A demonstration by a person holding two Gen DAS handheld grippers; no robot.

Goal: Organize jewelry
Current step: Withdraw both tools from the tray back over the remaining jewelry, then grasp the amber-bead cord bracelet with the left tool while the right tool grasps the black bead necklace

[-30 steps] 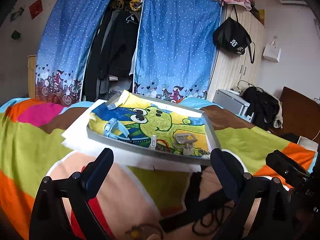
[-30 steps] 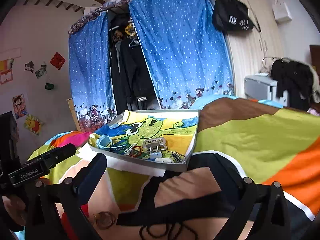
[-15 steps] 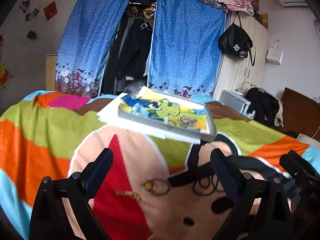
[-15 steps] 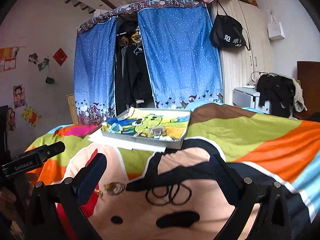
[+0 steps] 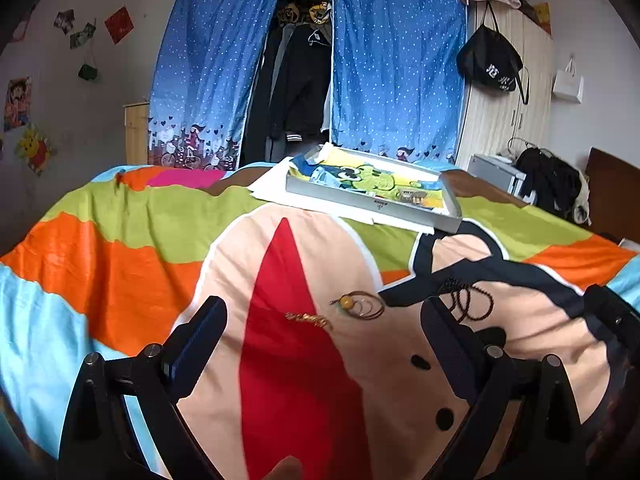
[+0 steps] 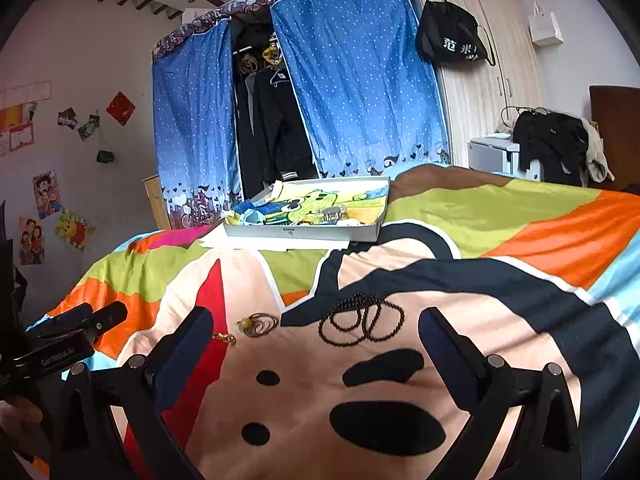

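Note:
Three pieces of jewelry lie loose on the bedspread. A gold chain [image 5: 308, 319] [image 6: 225, 337], a thin coiled cord with a yellow bead [image 5: 362, 305] [image 6: 258, 323] and a dark beaded necklace [image 5: 470, 302] [image 6: 362, 321] in loops. A shallow white tray [image 5: 372, 203] [image 6: 300, 233], lined with a green cartoon picture and holding several small items, sits farther back on the bed. My left gripper [image 5: 322, 334] hovers open just short of the chain and the cord. Just short of the beaded necklace, my right gripper [image 6: 316, 340] is open and empty.
White paper [image 5: 276, 188] lies under the tray. The other gripper's black body [image 6: 64, 344] and a hand [image 6: 18, 416] show at the left edge of the right wrist view. Blue curtains [image 5: 396, 72], a wardrobe, a hanging black bag [image 5: 490, 60] and a chair with clothes stand beyond the bed.
Both grippers have pulled back from the tray toward the near end of the bed. The tray now looks small and far, and the loose jewelry has come into view between the fingers.

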